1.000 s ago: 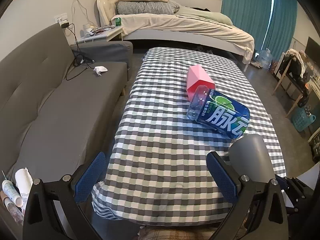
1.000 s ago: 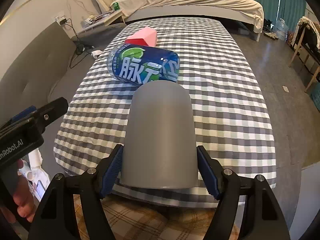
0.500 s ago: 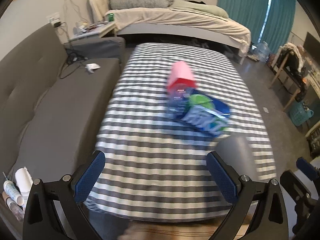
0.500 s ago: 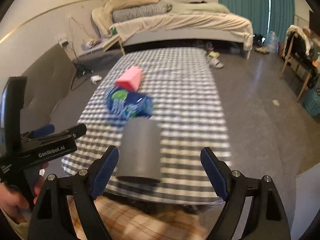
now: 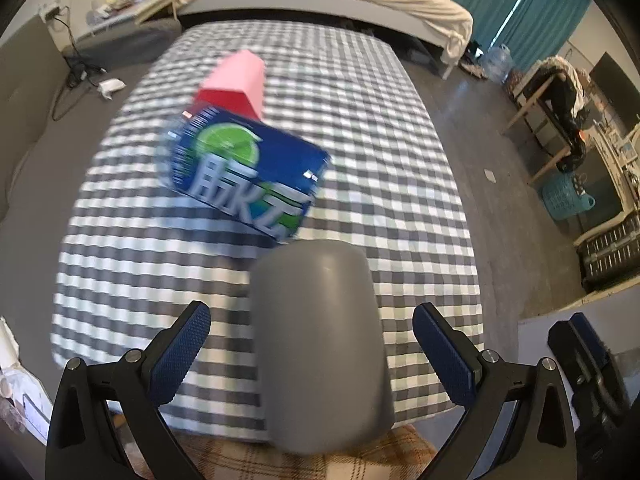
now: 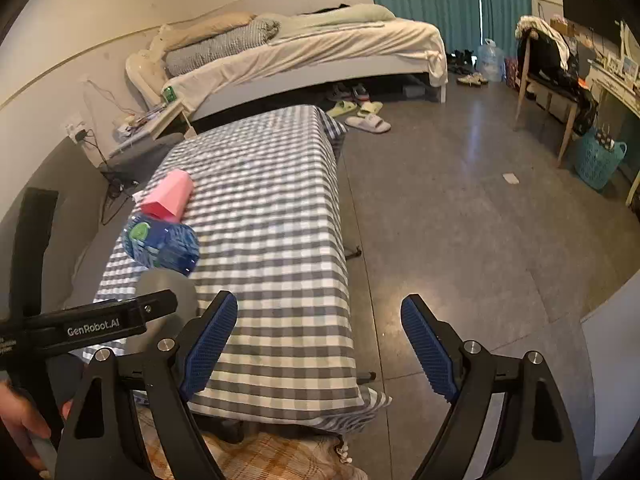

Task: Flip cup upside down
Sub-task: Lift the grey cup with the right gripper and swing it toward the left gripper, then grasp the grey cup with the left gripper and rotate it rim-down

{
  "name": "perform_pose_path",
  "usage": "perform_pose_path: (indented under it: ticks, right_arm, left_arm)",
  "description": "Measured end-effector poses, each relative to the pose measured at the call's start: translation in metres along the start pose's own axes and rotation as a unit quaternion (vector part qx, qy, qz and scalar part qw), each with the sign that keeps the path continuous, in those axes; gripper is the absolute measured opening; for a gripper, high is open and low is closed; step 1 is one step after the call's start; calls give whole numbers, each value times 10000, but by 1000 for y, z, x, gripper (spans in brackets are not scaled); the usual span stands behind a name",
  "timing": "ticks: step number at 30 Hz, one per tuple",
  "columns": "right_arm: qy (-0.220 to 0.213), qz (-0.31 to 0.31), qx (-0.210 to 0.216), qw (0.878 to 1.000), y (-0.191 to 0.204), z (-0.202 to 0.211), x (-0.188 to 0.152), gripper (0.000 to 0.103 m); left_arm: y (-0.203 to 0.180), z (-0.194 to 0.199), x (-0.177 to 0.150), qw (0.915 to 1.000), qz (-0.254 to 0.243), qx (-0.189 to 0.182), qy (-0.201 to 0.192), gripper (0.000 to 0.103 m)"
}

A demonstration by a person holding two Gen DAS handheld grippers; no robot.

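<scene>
A grey cup (image 5: 320,344) stands upside down at the near edge of the checkered table (image 5: 400,184), its closed base up. My left gripper (image 5: 312,356) is open, its blue pads on either side of the cup without touching it. In the right wrist view the cup (image 6: 168,292) shows partly behind the left gripper's body. My right gripper (image 6: 316,344) is open and empty, off to the right of the cup over the table's near right corner.
A blue bottle (image 5: 244,172) lies on its side just behind the cup, with a pink carton (image 5: 236,84) behind it. A grey sofa (image 5: 24,128) runs along the left. A bed (image 6: 304,52) stands at the back, and bare floor (image 6: 460,220) lies right of the table.
My right gripper has let go of the cup and drawn back to the right. My left gripper has swung right and now straddles the cup.
</scene>
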State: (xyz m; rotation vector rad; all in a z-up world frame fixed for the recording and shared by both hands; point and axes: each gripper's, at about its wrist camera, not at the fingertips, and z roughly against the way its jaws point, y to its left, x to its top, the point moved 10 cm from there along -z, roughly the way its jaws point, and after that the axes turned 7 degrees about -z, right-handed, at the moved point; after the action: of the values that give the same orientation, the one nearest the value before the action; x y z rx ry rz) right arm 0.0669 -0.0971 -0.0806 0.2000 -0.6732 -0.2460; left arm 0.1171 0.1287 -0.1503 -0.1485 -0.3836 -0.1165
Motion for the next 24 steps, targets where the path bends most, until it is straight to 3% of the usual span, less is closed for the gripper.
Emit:
perform_pose_path:
  ticks: [6, 9, 12, 14, 24]
  right_arm:
    - [167, -33, 37, 9998, -3, -17, -12, 84]
    - [211, -11, 53, 9998, -2, -22, -13, 84]
    - [226, 33, 40, 9997, 1, -26, -13, 84]
    - [231, 45, 43, 9997, 3, -26, -14, 84]
    - [176, 141, 49, 9997, 16, -20, -18, 84]
  left_arm:
    - [-3, -24, 3, 9992, 96, -201, 319, 102]
    - [0, -26, 5, 9990, 145, -260, 342, 91]
    - [5, -27, 6, 9986, 194, -283, 410, 74]
    - [7, -25, 6, 9983, 211, -337, 437, 74]
    - [13, 14, 21, 9996, -71, -161, -207, 74]
